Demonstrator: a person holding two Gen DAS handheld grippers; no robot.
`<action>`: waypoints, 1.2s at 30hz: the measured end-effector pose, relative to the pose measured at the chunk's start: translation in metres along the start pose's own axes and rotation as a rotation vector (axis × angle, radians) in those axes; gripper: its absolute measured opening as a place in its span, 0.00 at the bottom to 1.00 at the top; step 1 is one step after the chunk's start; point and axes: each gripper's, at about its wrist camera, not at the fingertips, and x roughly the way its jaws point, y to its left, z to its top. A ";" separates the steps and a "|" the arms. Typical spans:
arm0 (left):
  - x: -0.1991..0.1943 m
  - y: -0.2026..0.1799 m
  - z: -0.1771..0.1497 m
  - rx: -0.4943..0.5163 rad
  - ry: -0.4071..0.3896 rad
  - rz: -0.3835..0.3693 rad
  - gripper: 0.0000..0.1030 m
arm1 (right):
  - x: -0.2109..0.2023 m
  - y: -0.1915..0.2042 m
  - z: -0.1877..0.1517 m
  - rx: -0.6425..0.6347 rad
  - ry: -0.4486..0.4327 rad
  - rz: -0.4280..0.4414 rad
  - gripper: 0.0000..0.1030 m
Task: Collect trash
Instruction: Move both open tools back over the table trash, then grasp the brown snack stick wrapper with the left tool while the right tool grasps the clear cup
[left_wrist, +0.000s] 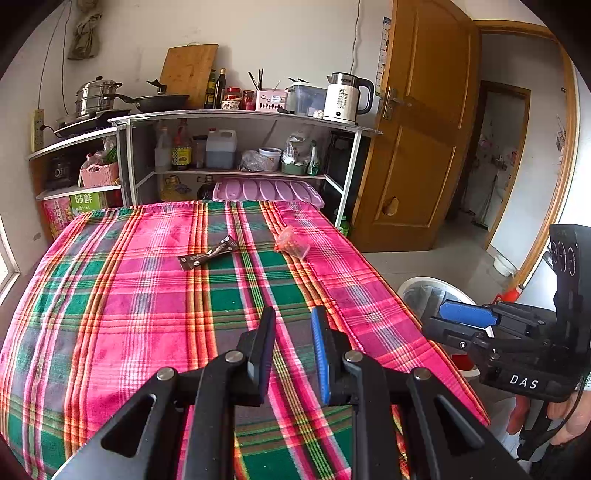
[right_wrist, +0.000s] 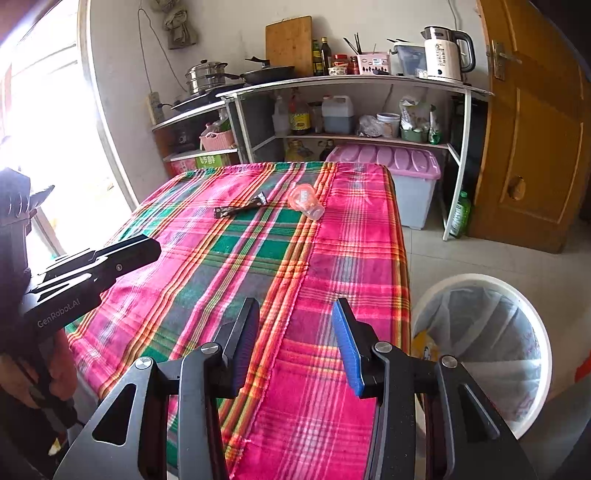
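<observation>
The left gripper (left_wrist: 293, 314) has its jaws parted to a moderate gap and holds nothing. The right gripper (right_wrist: 295, 306) has its jaws set wider, also empty. Both hover over the near part of the counter (left_wrist: 110, 314), which carries a plaid cloth.

Two trash items lie well ahead of both sets of jaws, near the far end. The dark sachet wrapper (left_wrist: 207, 253) lies ahead and left of the left jaws, its long axis running crosswise. The crumpled clear plastic bag (right_wrist: 306, 201) sits just right of it, nearly straight ahead of the right jaws. Neither gripper appears clearly nearer. The lined white bin (right_wrist: 480, 347) stands on the floor, right of the right jaws.
</observation>
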 end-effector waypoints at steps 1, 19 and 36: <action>0.000 0.004 0.002 -0.001 0.002 0.003 0.22 | 0.004 0.002 0.003 -0.009 0.005 0.005 0.41; 0.046 0.056 0.041 0.099 0.032 0.044 0.33 | 0.077 0.004 0.063 -0.137 0.070 0.012 0.42; 0.144 0.089 0.069 0.171 0.137 0.028 0.41 | 0.171 -0.015 0.104 -0.215 0.147 -0.006 0.43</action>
